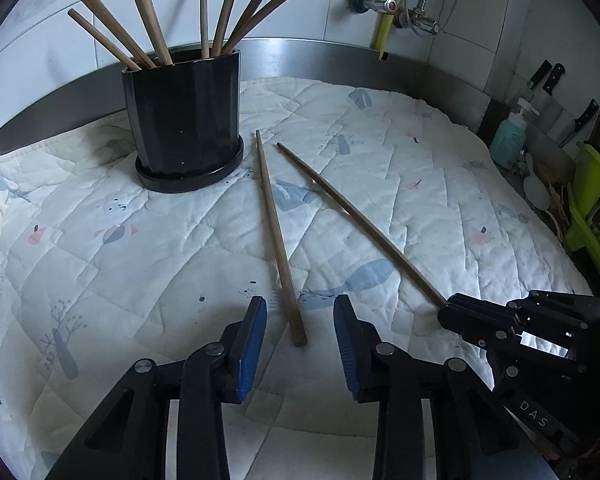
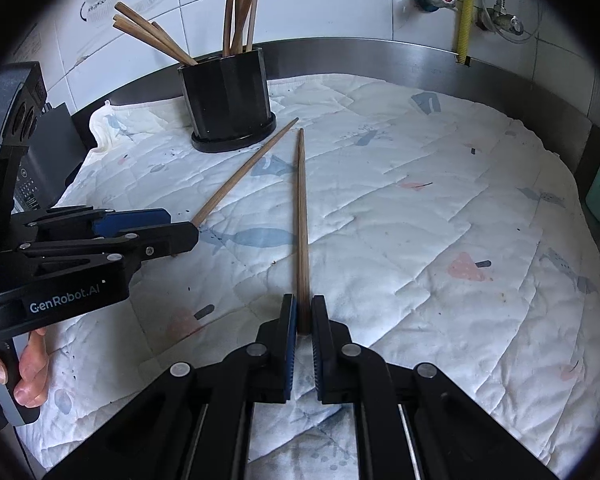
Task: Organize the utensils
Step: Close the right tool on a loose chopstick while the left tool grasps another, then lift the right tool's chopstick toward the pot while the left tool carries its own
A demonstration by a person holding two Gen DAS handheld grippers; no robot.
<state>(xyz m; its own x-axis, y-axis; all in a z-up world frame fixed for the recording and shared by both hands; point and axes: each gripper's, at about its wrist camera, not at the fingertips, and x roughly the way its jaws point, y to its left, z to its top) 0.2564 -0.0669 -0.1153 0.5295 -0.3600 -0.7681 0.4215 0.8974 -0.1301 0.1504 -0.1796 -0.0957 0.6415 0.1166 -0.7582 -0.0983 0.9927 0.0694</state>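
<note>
Two brown chopsticks lie on a white quilted cloth point(image 1: 140, 240). One chopstick point(image 1: 274, 220) point(image 2: 244, 170) has its thick end between the blue pads of my left gripper point(image 1: 300, 308) point(image 2: 182, 226). Those jaws stand open, with a gap on each side of the stick. The other chopstick point(image 1: 360, 224) point(image 2: 301, 208) is pinched at its thick end by my right gripper point(image 2: 304, 304) point(image 1: 450, 312), which is shut on it. A black oval holder point(image 1: 188, 120) point(image 2: 228, 96) stands at the back of the cloth with several chopsticks upright in it.
A steel upstand point(image 1: 340, 56) and a tiled wall with taps point(image 1: 388, 4) close off the back. At the right edge stand a teal soap bottle point(image 1: 508, 136), knives point(image 1: 548, 80) and a green rack point(image 1: 588, 208). A person's hand point(image 2: 32, 368) holds the left gripper's handle.
</note>
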